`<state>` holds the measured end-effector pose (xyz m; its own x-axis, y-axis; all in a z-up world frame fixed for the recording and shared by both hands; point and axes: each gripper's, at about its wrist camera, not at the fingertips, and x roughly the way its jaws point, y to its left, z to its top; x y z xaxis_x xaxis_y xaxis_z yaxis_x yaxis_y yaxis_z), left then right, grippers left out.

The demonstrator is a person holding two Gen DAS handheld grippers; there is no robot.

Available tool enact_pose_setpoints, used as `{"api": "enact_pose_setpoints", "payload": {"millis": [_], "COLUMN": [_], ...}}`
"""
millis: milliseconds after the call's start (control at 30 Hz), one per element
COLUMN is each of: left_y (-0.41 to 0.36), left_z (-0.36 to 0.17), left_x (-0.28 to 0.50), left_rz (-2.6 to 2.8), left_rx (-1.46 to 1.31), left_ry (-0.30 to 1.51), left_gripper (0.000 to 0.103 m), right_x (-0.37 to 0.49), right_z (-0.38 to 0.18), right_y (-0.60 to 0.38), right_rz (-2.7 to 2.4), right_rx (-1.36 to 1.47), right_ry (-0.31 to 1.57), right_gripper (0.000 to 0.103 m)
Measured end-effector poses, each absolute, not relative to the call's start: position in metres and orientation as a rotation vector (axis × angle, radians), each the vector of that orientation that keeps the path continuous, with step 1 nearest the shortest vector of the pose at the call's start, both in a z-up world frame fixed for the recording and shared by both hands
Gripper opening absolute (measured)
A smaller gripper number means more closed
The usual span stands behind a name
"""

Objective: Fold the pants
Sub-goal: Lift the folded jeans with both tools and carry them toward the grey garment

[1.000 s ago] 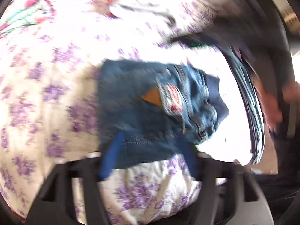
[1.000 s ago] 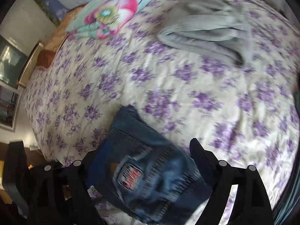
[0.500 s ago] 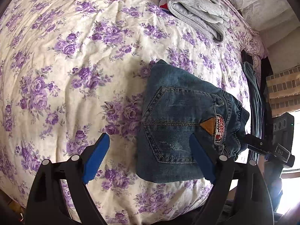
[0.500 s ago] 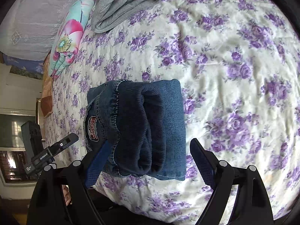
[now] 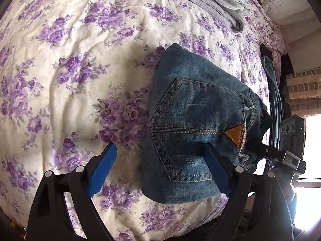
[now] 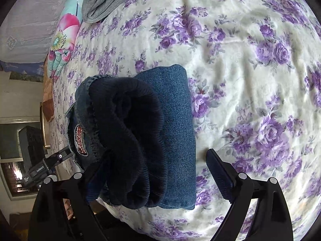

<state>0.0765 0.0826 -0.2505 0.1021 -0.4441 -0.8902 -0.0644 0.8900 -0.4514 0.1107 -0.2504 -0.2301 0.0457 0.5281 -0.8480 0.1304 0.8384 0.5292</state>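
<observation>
Item: denim pants (image 5: 192, 124), folded into a compact bundle near the edge of the floral bedspread (image 5: 84, 64); left gripper (image 5: 160, 172) and right gripper (image 6: 158, 178) both spread, holding nothing; folding apparently complete, next move likely withdrawal or final tidying.

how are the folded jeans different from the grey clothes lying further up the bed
The jeans are blue denim with stitched seams and a tan patch; the grey clothes are plain, soft fabric. The jeans sit near the bed's edge between the open left gripper and right gripper; the grey clothes lie far from both. Both are folded and rest on the floral bedspread.
</observation>
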Motion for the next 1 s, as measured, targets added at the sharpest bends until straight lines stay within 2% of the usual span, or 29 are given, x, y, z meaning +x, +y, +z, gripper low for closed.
{"api": "enact_pose_setpoints", "payload": {"millis": [167,267,333,367,400,433,500,600,833,1000], "left_y": [0.081,0.081,0.083,0.082,0.08,0.077,0.068,0.053,0.044,0.044], "left_z": [-0.269,-0.291,-0.291,-0.287,-0.279,-0.272,-0.259,-0.237,-0.18,-0.131], "left_x": [0.093,0.102,0.102,0.1,0.096,0.093,0.087,0.081,0.086,0.146], "left_rz": [-0.38,-0.419,-0.426,-0.431,-0.451,-0.446,-0.44,-0.427,-0.48,-0.498], "left_rx": [-0.554,-0.651,-0.688,-0.678,-0.669,-0.638,-0.566,-0.464,-0.4,-0.4], "left_ry": [1.488,1.533,1.527,1.52,1.498,1.485,1.461,1.431,1.345,1.275], "left_gripper": [0.091,0.097,0.096,0.086,0.076,0.075,0.074,0.074,0.073,0.074], "right_x": [0.109,0.113,0.113,0.113,0.112,0.11,0.107,0.1,0.098,0.162], "right_z": [-0.226,-0.234,-0.238,-0.238,-0.237,-0.234,-0.225,-0.209,-0.153,-0.099], "right_y": [-0.244,-0.239,-0.236,-0.234,-0.234,-0.235,-0.237,-0.241,-0.243,-0.246], "right_rz": [0.344,0.347,0.358,0.358,0.361,0.365,0.367,0.371,0.364,0.396], "right_rx": [0.539,0.546,0.559,0.55,0.546,0.548,0.54,0.546,0.475,0.459], "right_ry": [1.528,1.547,1.544,1.537,1.528,1.515,1.487,1.443,1.339,1.265], "right_gripper": [0.09,0.09,0.09,0.09,0.084,0.079,0.062,0.051,0.05,0.05]}}
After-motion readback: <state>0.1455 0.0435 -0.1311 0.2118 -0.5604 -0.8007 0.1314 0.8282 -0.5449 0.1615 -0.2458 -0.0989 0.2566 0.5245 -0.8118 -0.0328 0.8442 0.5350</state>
